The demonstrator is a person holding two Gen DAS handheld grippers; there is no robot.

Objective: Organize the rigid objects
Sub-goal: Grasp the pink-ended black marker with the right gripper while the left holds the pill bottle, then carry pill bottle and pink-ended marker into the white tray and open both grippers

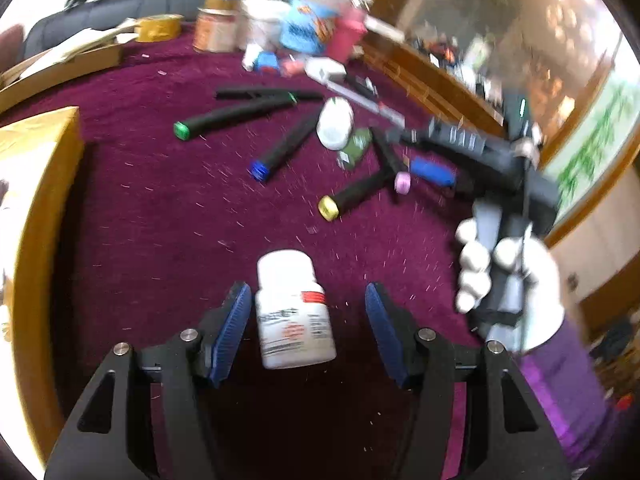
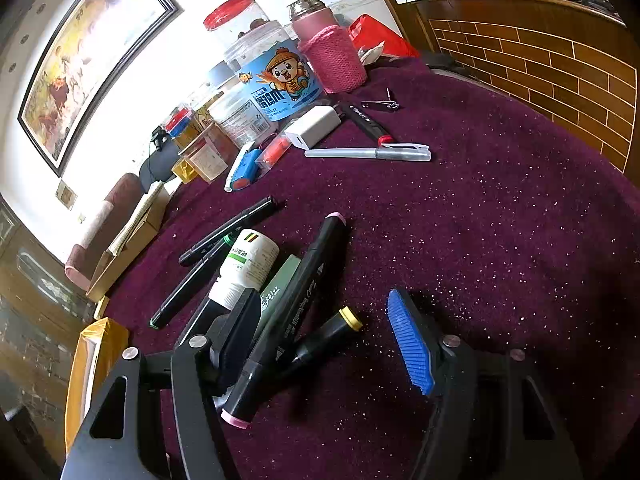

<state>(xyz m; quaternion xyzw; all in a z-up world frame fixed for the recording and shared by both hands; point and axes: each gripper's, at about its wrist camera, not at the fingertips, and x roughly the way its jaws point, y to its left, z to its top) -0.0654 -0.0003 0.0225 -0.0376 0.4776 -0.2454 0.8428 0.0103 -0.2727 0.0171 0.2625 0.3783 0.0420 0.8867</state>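
**Bottle between the left tongs, markers under the right**

From the left wrist I see my left tongs [image 1: 306,328] standing partly open around a small white plastic pill bottle with a red-marked label [image 1: 294,310]. The bottle sits between the blue ribbed pads; a gap shows on the right side, and the left pad [image 1: 230,334] is just beside it, so I judge nothing is gripped. Whether the bottle rests on the glittery maroon cloth of the table [image 1: 152,208] or hangs above it, I cannot tell. A yellow cardboard box [image 1: 38,168] stands at the left edge. Farther off lie scattered black markers, and a white-gloved hand [image 1: 508,276] holds the other tool.

From the right wrist, my right tongs [image 2: 328,344] are about half open and hold nothing. A black marker with pink end caps [image 2: 288,316] lies between the fingers, a yellow-capped black marker [image 2: 324,340] beside it, and a white bottle with a green label [image 2: 248,268] just behind.

I judge the step is handling the pill bottle near the box. Next, the right tongs need to centre on one marker and close.
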